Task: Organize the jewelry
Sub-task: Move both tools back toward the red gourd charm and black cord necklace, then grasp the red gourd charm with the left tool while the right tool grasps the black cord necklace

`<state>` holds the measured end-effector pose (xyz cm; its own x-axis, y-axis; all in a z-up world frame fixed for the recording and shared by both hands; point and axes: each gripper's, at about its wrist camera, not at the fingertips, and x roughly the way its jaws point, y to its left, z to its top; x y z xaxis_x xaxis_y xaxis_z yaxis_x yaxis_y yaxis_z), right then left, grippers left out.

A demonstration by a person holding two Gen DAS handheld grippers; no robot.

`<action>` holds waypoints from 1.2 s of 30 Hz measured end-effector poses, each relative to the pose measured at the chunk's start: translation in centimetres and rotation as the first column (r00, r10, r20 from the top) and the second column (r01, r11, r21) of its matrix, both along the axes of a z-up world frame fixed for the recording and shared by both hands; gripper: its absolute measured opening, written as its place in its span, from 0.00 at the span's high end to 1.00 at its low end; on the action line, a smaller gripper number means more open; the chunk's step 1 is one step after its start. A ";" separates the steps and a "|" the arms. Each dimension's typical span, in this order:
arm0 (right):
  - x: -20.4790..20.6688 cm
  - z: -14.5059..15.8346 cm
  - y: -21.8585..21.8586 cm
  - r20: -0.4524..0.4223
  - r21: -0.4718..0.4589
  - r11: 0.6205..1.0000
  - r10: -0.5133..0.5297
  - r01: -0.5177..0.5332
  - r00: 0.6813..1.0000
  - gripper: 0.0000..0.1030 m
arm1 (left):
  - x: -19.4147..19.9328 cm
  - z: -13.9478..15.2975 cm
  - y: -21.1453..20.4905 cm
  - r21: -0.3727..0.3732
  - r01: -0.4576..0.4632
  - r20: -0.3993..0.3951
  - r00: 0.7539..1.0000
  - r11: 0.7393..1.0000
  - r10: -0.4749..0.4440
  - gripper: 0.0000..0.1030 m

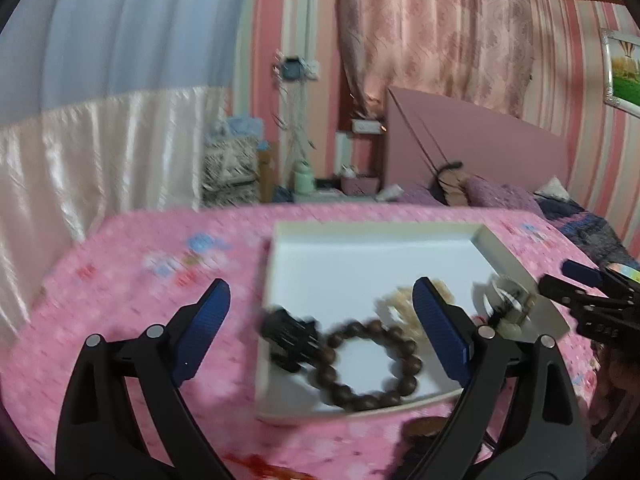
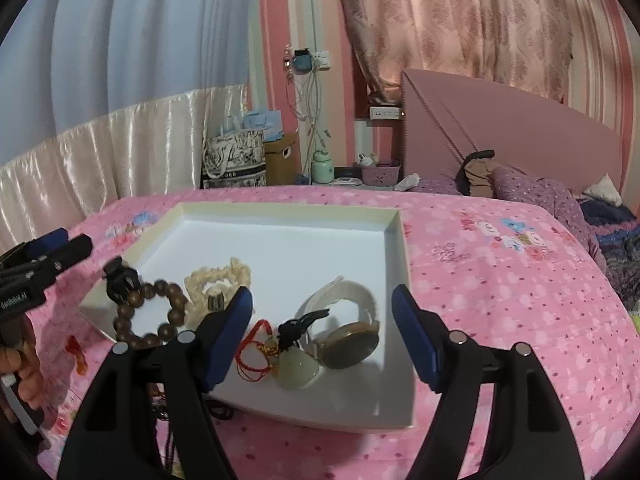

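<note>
Jade pendant (image 2: 298,372) and watch (image 2: 352,344) lie between open right tongs (image 2: 322,340).

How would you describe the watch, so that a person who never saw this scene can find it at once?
On the pink bedspread lies a shallow white box with several pieces of jewelry along its near side. The watch is the piece nearest the box's right wall, beside a pale green pendant. It alone has a round brownish face and a white strap looped behind it.
</note>
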<state>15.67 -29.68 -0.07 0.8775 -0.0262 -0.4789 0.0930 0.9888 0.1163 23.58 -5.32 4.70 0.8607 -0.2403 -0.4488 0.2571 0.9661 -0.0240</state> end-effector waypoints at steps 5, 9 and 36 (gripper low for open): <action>-2.0 1.3 -1.0 -0.011 0.033 0.999 -0.015 0.015 1.000 0.30 | -1.4 2.7 4.5 -0.014 -0.069 -0.005 0.998 0.998 0.068 0.08; -4.8 -0.4 -0.7 -0.067 0.051 0.998 -0.022 0.025 0.997 0.30 | -3.5 0.9 6.8 0.042 -0.080 -0.047 0.996 0.996 0.082 0.08; -0.3 -7.1 8.5 -0.291 0.103 0.995 0.036 -0.006 0.956 0.63 | -2.2 -9.5 5.2 -0.023 0.061 -0.389 0.919 0.998 -0.065 0.26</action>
<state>15.34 -21.14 -7.18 0.6986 0.0519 -0.7137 0.1173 0.9756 0.1858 21.41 -0.14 -4.85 0.6016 -0.2943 -0.7426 0.2857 0.9474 -0.1441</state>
